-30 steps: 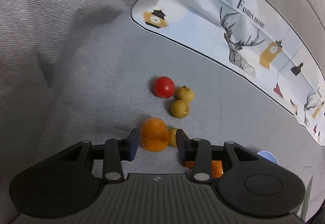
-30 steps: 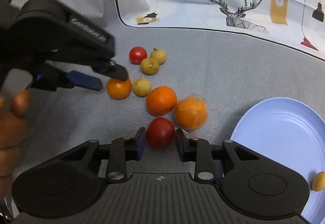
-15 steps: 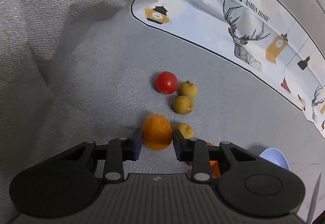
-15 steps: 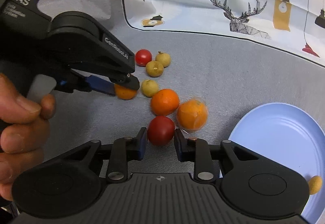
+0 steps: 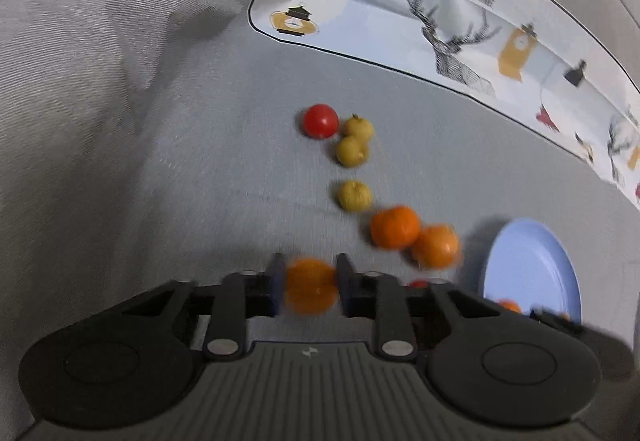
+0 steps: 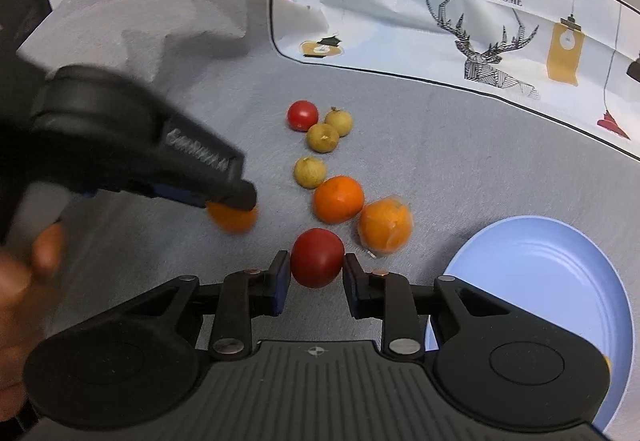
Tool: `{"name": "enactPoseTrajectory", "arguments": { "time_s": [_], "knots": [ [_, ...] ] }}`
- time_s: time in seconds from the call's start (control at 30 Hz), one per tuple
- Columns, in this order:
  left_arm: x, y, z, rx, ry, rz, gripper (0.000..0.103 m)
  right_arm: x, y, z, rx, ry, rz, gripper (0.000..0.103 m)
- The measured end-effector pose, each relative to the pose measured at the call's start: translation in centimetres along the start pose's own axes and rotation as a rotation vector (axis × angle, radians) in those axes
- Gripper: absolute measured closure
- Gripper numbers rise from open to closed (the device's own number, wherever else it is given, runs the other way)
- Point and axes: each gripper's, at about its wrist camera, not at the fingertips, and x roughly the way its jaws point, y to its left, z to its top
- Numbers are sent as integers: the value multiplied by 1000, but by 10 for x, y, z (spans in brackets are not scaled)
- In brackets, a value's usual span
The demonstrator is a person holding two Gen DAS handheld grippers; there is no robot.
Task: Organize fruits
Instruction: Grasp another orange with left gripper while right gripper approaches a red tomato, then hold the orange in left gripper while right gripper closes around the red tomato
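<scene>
In the left wrist view, the left gripper (image 5: 309, 283) is closing its jaws on a small orange (image 5: 310, 283), both pads against its sides; the picture is blurred. Beyond it on the grey cloth (image 5: 160, 169) lie three yellow-green fruits (image 5: 354, 195), a small red tomato (image 5: 320, 121) and two more oranges (image 5: 394, 227). A blue plate (image 5: 532, 265) sits toward the cloth's right side.

In the right wrist view, the right gripper (image 6: 316, 279) pinches a large red tomato (image 6: 317, 257) between its pads. The left gripper (image 6: 236, 197) shows at the left, held by a hand (image 6: 24, 281), the small orange (image 6: 234, 219) at its tip. The blue plate (image 6: 560, 281) lies at the right, near the patterned sheet's (image 6: 440, 21) edge.
</scene>
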Motion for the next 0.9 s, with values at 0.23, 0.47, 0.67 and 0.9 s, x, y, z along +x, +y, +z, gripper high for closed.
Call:
{"name": "enactPoseTrajectory", "arguments": {
  "time_s": [0.23,0.47,0.67,0.9],
  "knots": [
    [7,4,-6,-4,52,-58,72,6,2,-6,-30,60,18,73],
    [15,-1,-2,2,62,-66,71,11,1,-9,-39,90,26,73],
    [21,-9,-1,40,67,-43,63,13,2,-7,-40,102,34,73],
    [34,-18,-5,92,109,-20,55,16,1,-6,-44,109,28,73]
  ]
}}
